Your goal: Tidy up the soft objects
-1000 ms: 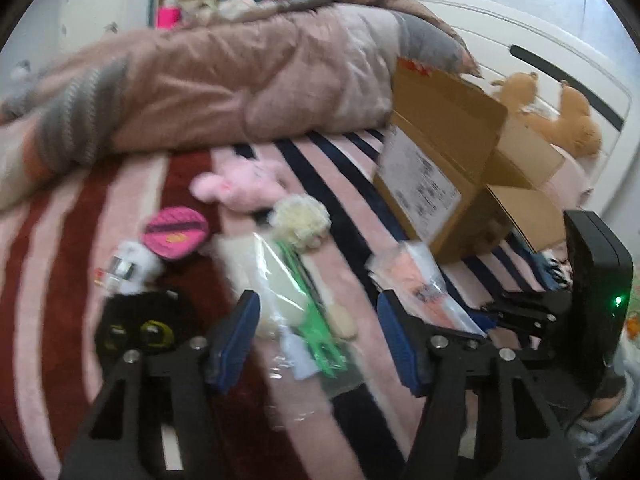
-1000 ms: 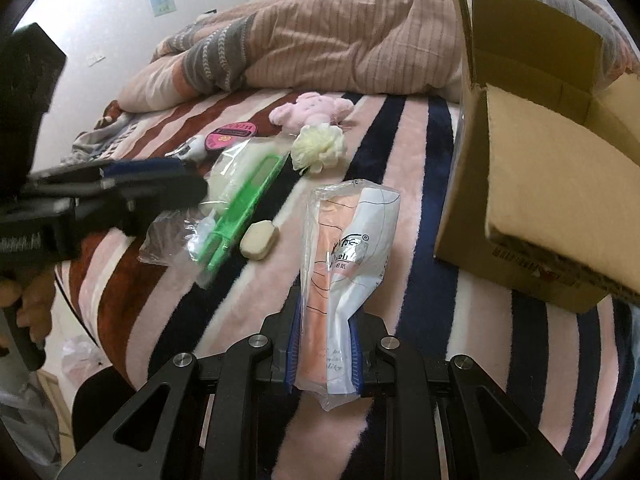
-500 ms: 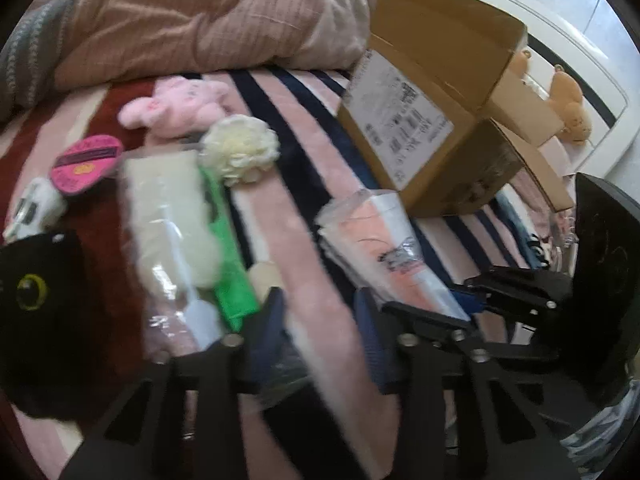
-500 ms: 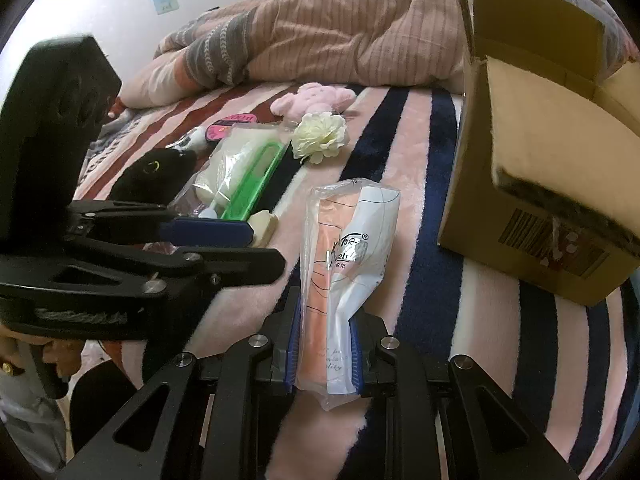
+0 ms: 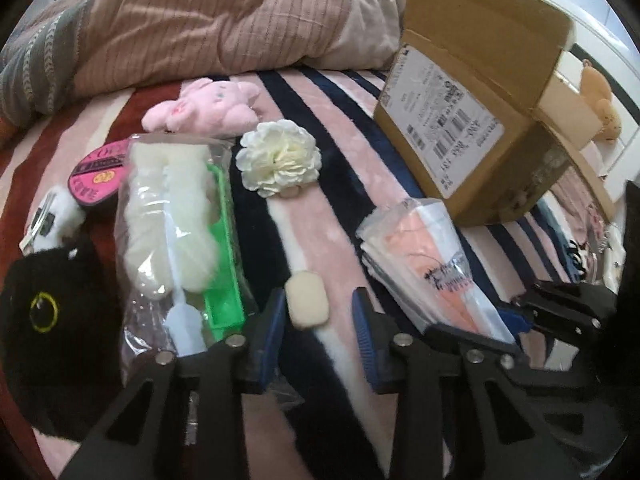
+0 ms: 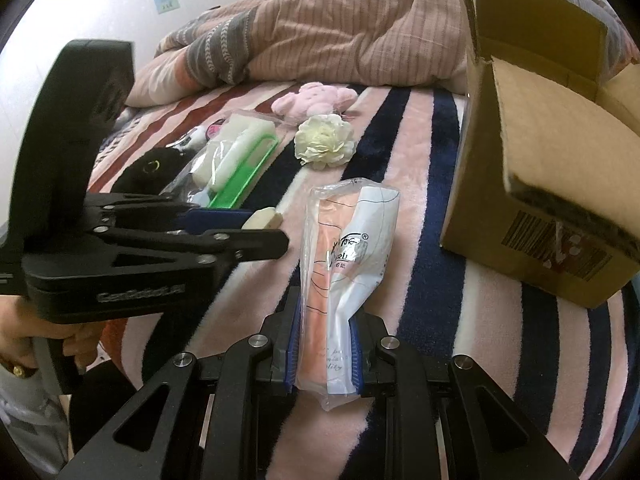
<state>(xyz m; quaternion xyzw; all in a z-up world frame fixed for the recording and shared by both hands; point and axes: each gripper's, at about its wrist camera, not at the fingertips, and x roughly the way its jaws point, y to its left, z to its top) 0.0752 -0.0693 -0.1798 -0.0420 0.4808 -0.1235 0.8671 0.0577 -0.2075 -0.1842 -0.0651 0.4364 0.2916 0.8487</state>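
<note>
The right gripper (image 6: pixel 324 350) holds a clear packet with a peach-coloured cloth (image 6: pixel 344 280) by its near end, the blue pads pressed on both sides of it. The print on the packet is small and partly creased; a ® mark and some letters like "pli" are visible, but I cannot read the whole name. The far end of the packet rests on the striped blanket (image 6: pixel 432 208) of the bed.

The left gripper (image 5: pixel 318 320) is open at a middle width, and its fingers stand on both sides of a small cream sponge pad (image 5: pixel 307 305) that lies on a pink stripe. I cannot tell if the pads touch it. In the right wrist view, the body of this gripper carries raised writing, too blurred to read for sure.

Just left of the sponge pad lies a clear bag with a white fluffy brush and a green handle (image 5: pixel 180 216). Further left are a black plush with a yellow eye (image 5: pixel 44 312) and a pink round tag (image 5: pixel 96 172) with dark letters that I cannot read. Towards the far side of the bed lie a cream fabric flower (image 5: pixel 278 158) and a pink plush toy (image 5: pixel 208 106), near the folded quilt (image 5: pixel 208 20).

The open cardboard box (image 5: pixel 472 92) stands near the right edge of the bed. Its side has a white shipping label (image 5: pixel 444 118) with barcodes and numbers, too small to read. Between the box and the packet there is a band of bare blanket, with dark blue and pink stripes.
</note>
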